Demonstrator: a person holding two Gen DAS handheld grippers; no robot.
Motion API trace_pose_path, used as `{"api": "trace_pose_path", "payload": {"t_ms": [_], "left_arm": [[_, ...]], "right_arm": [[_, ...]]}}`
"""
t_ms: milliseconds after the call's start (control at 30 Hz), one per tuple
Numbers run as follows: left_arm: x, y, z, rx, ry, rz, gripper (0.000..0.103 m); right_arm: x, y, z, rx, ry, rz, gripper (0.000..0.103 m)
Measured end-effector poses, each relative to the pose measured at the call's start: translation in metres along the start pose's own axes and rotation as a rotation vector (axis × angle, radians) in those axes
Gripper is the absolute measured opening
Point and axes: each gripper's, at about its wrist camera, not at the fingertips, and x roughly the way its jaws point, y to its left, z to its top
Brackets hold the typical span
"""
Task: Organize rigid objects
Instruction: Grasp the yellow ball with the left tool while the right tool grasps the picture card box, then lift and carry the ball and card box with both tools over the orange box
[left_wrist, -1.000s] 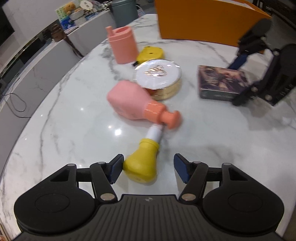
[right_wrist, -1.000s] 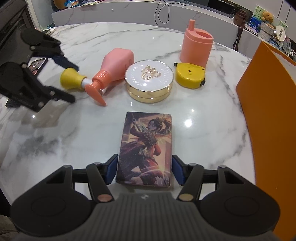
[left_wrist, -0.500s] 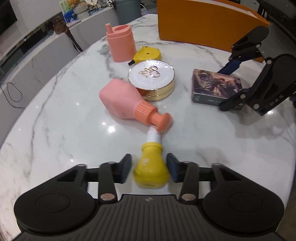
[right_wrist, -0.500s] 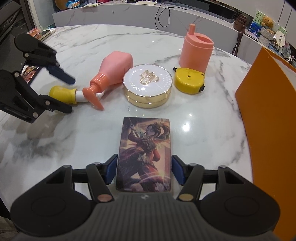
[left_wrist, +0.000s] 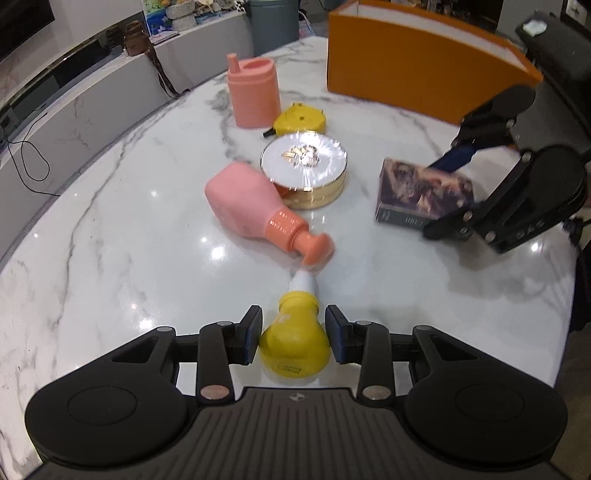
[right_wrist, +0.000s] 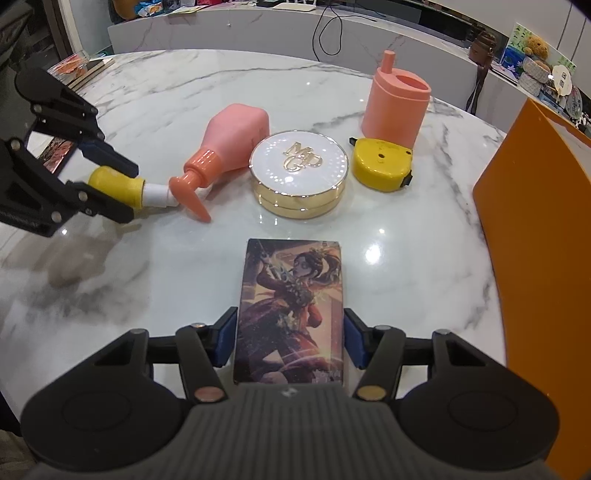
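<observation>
My left gripper (left_wrist: 293, 334) is closing the last bit on a small yellow bottle (left_wrist: 293, 347) with a white cap, and both pads press its wide body. It lies on the marble table (left_wrist: 110, 240), cap pointing at the pump of a pink pump bottle (left_wrist: 251, 203) lying on its side. My right gripper (right_wrist: 290, 339) is tightening on an illustrated flat box (right_wrist: 291, 306), pads against its long sides. From the right wrist view the left gripper (right_wrist: 125, 192) holds the yellow bottle (right_wrist: 114, 184) at the left. From the left wrist view the right gripper (left_wrist: 439, 195) grips the box (left_wrist: 421, 192).
A round white-and-gold compact (right_wrist: 299, 166) sits mid-table beside the pink pump bottle (right_wrist: 229, 144). Behind it are a yellow tape measure (right_wrist: 380, 164) and an upright pink cup with a spout (right_wrist: 397, 107). A tall orange box (right_wrist: 539, 221) stands at the right edge.
The left jaws went from wide open to closed on the yellow bottle, which turned to line up between them. The right gripper kept its hold on the illustrated box.
</observation>
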Motion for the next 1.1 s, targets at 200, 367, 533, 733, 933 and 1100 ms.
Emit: {"api": "trace_pose_path", "payload": {"t_ms": [200,367,533,733,933,1100], "left_arm": [[-0.012,-0.004,0.0,-0.009,-0.018,0.002,0.042],[-0.018,-0.004,-0.001,-0.017,-0.025,0.013,0.042],[-0.026,-0.005,0.003,-0.023,-0.036,0.026,0.041],[-0.031,-0.009,0.004,-0.025,-0.042,0.035,0.041],[-0.036,-0.011,0.004,-0.029,-0.042,0.042,0.041],[-0.042,-0.014,0.009,-0.029,-0.048,0.055,0.041]], "right_arm": [[-0.005,0.003,0.002,-0.006,-0.01,0.004,0.058],[-0.011,0.005,0.005,-0.013,-0.025,0.01,0.058],[-0.02,0.007,0.009,-0.018,-0.046,0.008,0.058],[-0.03,0.009,0.012,-0.024,-0.073,0.008,0.058],[-0.034,0.008,0.01,-0.026,-0.078,0.003,0.058],[-0.041,0.007,0.012,-0.025,-0.093,0.001,0.058]]}}
